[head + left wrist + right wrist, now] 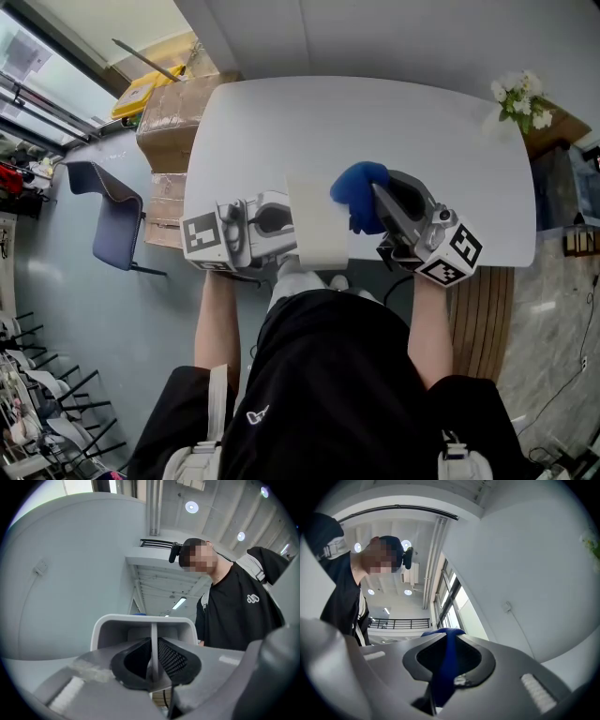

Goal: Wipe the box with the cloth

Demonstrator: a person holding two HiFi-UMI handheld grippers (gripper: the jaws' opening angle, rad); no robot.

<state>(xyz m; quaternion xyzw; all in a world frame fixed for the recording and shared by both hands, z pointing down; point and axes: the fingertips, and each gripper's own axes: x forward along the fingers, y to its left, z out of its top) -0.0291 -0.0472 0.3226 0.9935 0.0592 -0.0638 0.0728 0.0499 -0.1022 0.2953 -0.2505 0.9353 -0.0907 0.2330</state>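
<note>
In the head view a white box [317,223] is held up over the near edge of the table, one broad pale side facing up. My left gripper [284,220] is shut on its left wall; in the left gripper view the jaws [152,660] clamp a thin white wall of the box [140,623]. A blue cloth [360,194] is bunched against the box's upper right edge, with my right gripper [377,204] shut on it. In the right gripper view the cloth [446,660] runs between the closed jaws [446,667]. Both gripper cameras point upward at the person and the ceiling.
The white table [375,122] stretches away behind the box. White flowers [520,98] stand at its far right corner. Cardboard boxes [173,112] and a blue chair [112,211] are on the floor to the left. A slatted wooden bench [483,319] is on the right.
</note>
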